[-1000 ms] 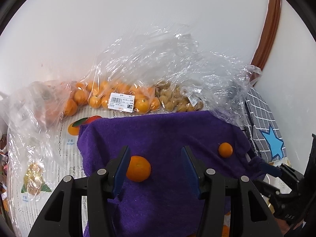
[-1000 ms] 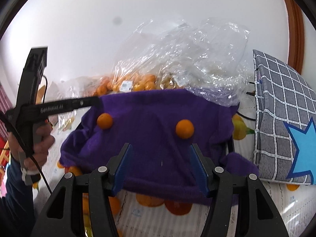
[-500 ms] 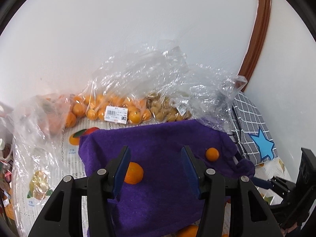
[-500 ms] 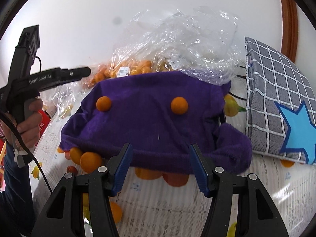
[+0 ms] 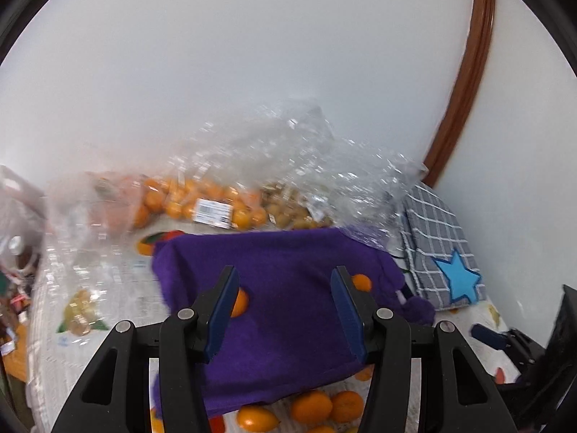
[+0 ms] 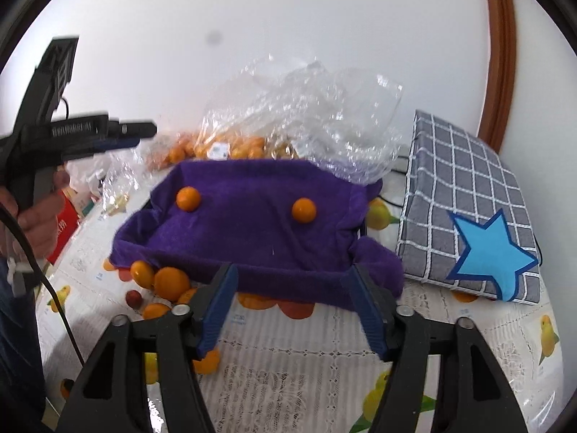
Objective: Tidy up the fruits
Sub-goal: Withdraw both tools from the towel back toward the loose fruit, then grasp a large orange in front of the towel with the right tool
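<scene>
A purple cloth (image 6: 259, 231) lies draped over a raised frame on the table, with two oranges (image 6: 188, 198) (image 6: 304, 210) resting on it. Several loose oranges (image 6: 171, 283) and a small red fruit (image 6: 133, 297) lie under its near edge. My right gripper (image 6: 293, 270) hovers above that near edge; its jaws are opening and hold nothing. In the left wrist view my left gripper (image 5: 284, 274) stands open above the cloth (image 5: 288, 317), empty, with the oranges (image 5: 241, 303) (image 5: 361, 282) showing just past its fingers. A hand holds the left gripper (image 6: 137, 130) at the left.
Clear plastic bags (image 6: 299, 115) of small oranges (image 5: 202, 205) and brownish fruit (image 5: 288, 216) lie against the white wall. A grey checked cushion with a blue star (image 6: 465, 209) sits right of the cloth. A red box (image 6: 66, 227) lies at the left. The tablecloth (image 6: 306, 379) is fruit-printed.
Both grippers have drawn back and risen away from the cloth, so it looks smaller. The right jaws stand wider. The two oranges on the cloth have not moved.
</scene>
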Demonstrator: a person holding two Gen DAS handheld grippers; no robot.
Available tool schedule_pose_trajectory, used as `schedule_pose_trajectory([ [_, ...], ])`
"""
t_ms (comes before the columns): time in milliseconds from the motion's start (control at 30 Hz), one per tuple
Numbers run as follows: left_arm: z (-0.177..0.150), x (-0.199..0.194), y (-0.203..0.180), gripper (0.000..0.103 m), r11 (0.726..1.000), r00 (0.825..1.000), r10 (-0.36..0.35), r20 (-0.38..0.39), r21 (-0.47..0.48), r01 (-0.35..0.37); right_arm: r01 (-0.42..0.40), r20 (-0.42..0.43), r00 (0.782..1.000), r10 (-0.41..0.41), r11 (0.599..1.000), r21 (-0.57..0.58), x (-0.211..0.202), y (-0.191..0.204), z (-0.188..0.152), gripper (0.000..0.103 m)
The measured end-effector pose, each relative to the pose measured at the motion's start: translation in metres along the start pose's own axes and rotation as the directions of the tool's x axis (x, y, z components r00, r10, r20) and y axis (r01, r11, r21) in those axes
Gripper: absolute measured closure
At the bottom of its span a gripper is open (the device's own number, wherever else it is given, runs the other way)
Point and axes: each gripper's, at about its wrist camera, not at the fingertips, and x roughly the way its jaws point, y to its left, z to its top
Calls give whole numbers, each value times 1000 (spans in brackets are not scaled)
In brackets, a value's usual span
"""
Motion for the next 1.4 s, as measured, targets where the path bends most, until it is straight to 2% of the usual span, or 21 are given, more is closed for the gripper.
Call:
schedule_pose_trajectory([
  [167, -16, -24, 13, 52, 999, 999, 36, 24, -16, -36, -30, -2, 1000, 30, 999, 13, -3, 8, -10, 32],
  [333, -40, -32, 28, 52, 996, 997, 74, -8, -43, -74, -67, -38, 997, 68, 998, 10, 5, 22, -26, 32],
  [400, -51, -35, 32, 48, 994, 995, 93, -19, -47, -94, -103, -55, 993, 103, 995, 10, 8, 30, -33, 32],
  [533, -73, -42, 39, 47, 990, 991, 127, -32, -55, -128, -128, -67, 990, 126, 991, -35, 11, 50, -48, 32],
  [733, -99, -49, 54, 47, 985, 987, 152, -60, -77, -156, -180, -117, 978, 173, 982, -51, 23, 63, -67, 43],
  [900, -109, -46, 63, 47, 983, 988, 127, -89, -118, -137, -185, -162, 971, 175, 981, -53, 38, 66, -75, 55],
  [1067, -117, -41, 60, 47, 986, 988, 117, -101, -107, -128, -194, -187, 965, 187, 981, -19, 49, 62, -81, 59],
  [1167, -122, -35, 56, 47, 989, 989, 87, -118, -113, -101, -219, -197, 956, 216, 976, 7, 53, 58, -82, 69],
  [1300, -134, -24, 51, 47, 991, 989, 42, -139, -118, -58, -226, -187, 957, 223, 974, 6, 53, 58, -84, 69],
  [1400, -146, -15, 46, 47, 993, 987, 27, -161, -105, -44, -198, -159, 968, 194, 980, -11, 45, 54, -83, 69],
])
